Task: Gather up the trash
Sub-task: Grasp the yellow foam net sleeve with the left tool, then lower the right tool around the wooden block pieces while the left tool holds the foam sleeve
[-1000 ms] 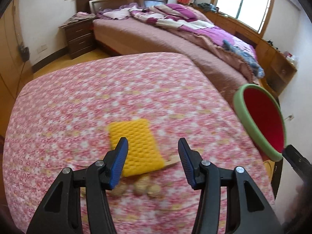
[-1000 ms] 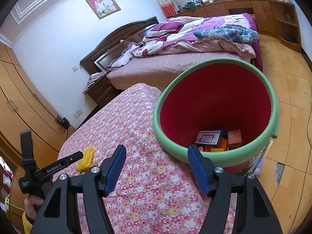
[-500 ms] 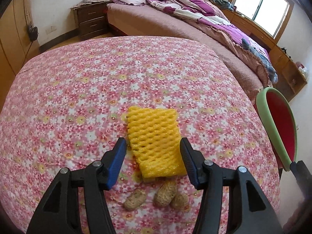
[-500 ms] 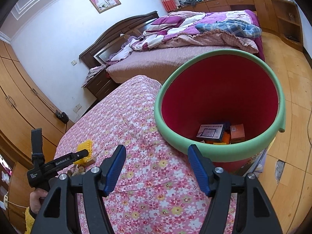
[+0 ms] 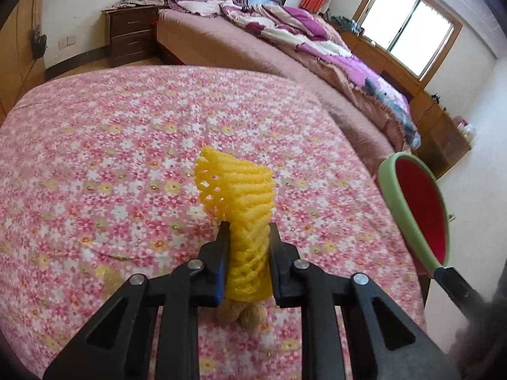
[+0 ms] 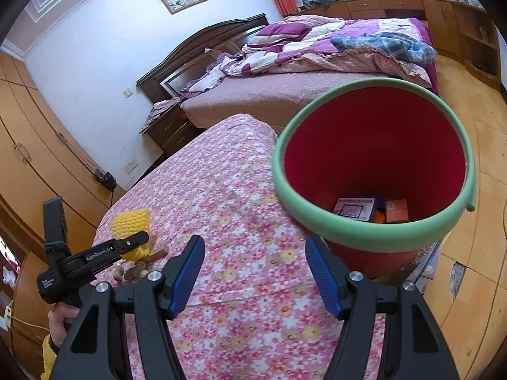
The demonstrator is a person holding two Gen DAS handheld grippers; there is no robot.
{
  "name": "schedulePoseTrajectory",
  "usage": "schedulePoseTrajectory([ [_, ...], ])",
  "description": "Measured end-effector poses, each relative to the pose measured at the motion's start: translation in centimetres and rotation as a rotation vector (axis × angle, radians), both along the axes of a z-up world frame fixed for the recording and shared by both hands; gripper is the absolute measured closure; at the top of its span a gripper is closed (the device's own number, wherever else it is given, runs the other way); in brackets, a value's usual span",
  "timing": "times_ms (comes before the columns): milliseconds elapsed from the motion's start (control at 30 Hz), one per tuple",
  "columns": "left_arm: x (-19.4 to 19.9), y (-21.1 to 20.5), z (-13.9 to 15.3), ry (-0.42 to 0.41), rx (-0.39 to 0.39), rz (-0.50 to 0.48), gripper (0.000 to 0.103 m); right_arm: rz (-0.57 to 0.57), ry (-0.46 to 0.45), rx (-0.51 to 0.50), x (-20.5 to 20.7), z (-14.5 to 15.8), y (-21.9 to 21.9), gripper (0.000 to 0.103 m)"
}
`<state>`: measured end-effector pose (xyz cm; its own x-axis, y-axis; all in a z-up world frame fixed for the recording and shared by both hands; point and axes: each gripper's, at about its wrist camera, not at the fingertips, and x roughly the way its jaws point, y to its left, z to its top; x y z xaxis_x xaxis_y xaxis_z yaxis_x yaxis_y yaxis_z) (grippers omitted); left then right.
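Note:
A yellow foam fruit net (image 5: 236, 186) stands pinched between the pads of my left gripper (image 5: 247, 224), whose jaws are closing on it. The net is squeezed narrow at the pads and fans out above them over the pink floral tablecloth (image 5: 111, 145). Under the net lie a few peanuts (image 5: 244, 312). The right wrist view shows the same net (image 6: 130, 221) and left gripper (image 6: 139, 240) at far left. My right gripper (image 6: 255, 269) is open with only cloth between its fingers. Just beyond it tilts a red bin with a green rim (image 6: 358, 237), small boxes (image 6: 355, 207) inside.
The bin's rim (image 5: 408, 209) shows past the table's right edge in the left wrist view. A small wooden piece (image 6: 158, 253) lies beside the peanuts (image 6: 133, 272). A bed (image 5: 285, 47), a nightstand (image 5: 130, 38) and wardrobes (image 6: 28, 145) stand behind; a hand (image 6: 60, 319) holds the left gripper.
My left gripper's jaws have come together on the yellow net, which lay flat between them before and is now squeezed and standing up. The right gripper and bin barely moved.

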<state>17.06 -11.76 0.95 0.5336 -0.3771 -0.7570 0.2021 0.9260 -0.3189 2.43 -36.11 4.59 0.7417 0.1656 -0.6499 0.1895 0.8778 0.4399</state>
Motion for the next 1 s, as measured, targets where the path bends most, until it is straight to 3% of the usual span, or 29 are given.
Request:
schedulePoseTrajectory([
  [267,-3.4,3.1,3.0,-0.065,-0.046,0.034,0.082,0.07,-0.021,-0.024,0.0,1.3,3.3,0.03],
  [533,-5.8,7.4,5.0,-0.11,-0.002,0.124,0.082,0.175,0.001,-0.044,1.4,1.6,7.7,0.025],
  [867,-7.5,13.5,4.8,-0.138,0.023,0.245,0.082,0.295,0.081,-0.126,5.3,0.0,14.5,0.018],
  [1000,-7.5,15.0,4.0,-0.113,-0.007,0.267,0.082,0.299,0.108,-0.166,7.2,-0.8,16.2,0.009],
])
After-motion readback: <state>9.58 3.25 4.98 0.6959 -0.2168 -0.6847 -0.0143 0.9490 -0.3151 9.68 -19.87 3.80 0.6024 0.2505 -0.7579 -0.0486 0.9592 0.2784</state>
